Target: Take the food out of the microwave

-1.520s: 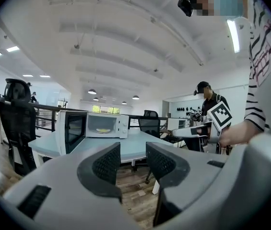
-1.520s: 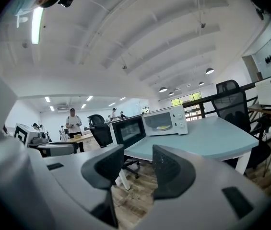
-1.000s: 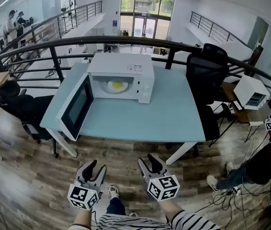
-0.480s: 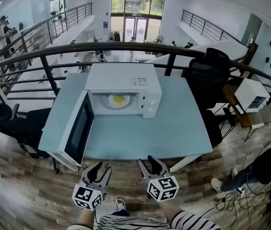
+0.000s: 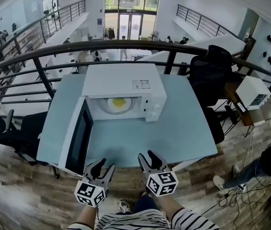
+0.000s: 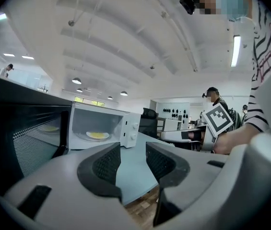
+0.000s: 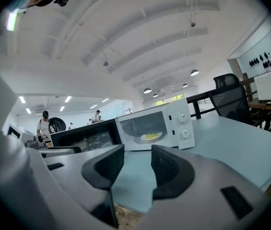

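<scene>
Microwave (image 5: 121,80): one, white, standing at the far side of a pale blue surface (image 5: 183,128), left of centre. Its door (image 5: 77,138), one, with a dark window, is swung fully open and reaches toward the near left edge. The control panel on the right of the front carries two round knobs (image 7: 183,118), one above the other. Markings beside them are too small to read. One rectangular label (image 5: 141,84) sits on the top panel, but its print is not legible. Any brand lettering cannot be made out.

Food (image 5: 118,102): one yellow portion, lying on one pale round plate (image 5: 107,108) in the middle of the open chamber. Both claws are well apart from it.

Claws: two, side by side at the near edge of the surface, both pointing toward the microwave. The left claw (image 5: 103,166) is just right of the door's near end. Its jaws are spread, with only the surface edge and floor seen between them. The right claw (image 5: 147,155) is to its right, jaws likewise spread and gripping nothing. Each bears one cube (image 5: 162,183) with black-and-white square patterns, not words.

Surroundings: one black chair (image 5: 209,73) at the far right corner of the surface, and a second chair (image 5: 1,128) at the left. One dark curved railing (image 5: 125,46) runs behind the surface. One white box (image 5: 253,92) stands on a desk at the right.
</scene>
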`<action>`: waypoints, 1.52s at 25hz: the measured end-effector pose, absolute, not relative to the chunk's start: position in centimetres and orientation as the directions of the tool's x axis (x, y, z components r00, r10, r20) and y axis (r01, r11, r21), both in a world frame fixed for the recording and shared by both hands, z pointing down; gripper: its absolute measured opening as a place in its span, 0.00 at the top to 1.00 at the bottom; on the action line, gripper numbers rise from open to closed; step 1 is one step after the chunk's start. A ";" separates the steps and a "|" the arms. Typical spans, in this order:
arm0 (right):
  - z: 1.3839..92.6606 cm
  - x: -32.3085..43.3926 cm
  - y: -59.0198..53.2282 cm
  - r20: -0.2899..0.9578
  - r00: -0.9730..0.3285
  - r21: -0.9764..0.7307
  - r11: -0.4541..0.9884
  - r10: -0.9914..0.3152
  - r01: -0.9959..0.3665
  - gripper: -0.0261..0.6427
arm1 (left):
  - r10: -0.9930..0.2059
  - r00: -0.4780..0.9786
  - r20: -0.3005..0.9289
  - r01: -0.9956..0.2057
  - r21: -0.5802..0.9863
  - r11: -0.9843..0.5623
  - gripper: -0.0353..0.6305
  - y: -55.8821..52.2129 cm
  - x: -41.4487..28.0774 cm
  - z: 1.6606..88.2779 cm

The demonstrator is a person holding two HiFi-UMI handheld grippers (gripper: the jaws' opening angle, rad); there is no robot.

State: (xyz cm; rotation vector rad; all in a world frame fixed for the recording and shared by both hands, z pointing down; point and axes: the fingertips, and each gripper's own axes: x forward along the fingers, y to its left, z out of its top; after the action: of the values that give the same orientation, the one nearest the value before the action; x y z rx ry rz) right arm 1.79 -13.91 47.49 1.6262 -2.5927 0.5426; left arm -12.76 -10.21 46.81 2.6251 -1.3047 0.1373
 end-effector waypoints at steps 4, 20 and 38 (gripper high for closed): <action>48.4 2.0 -16.7 0.216 -0.443 -0.296 0.374 -0.870 -0.879 0.70 | -0.788 0.589 0.178 -0.806 0.188 -0.561 0.73 -12.9 -12.7 48.0; 52.8 1.4 -30.6 0.234 -0.468 -0.337 0.380 -0.852 -0.861 0.72 | -0.851 0.498 0.168 -0.854 0.263 -0.448 0.73 -27.0 -12.5 52.1; 56.7 -1.1 -39.9 0.271 -0.449 -0.454 0.298 -0.852 -0.840 0.73 | -0.871 0.448 0.200 -0.876 0.295 -0.382 0.73 -38.9 -13.8 55.1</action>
State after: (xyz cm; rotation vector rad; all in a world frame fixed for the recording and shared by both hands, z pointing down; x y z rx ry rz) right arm -1.13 -39.94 56.74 1.6606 -2.5485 0.8684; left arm -13.80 -38.91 55.15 2.3476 -1.4836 0.0163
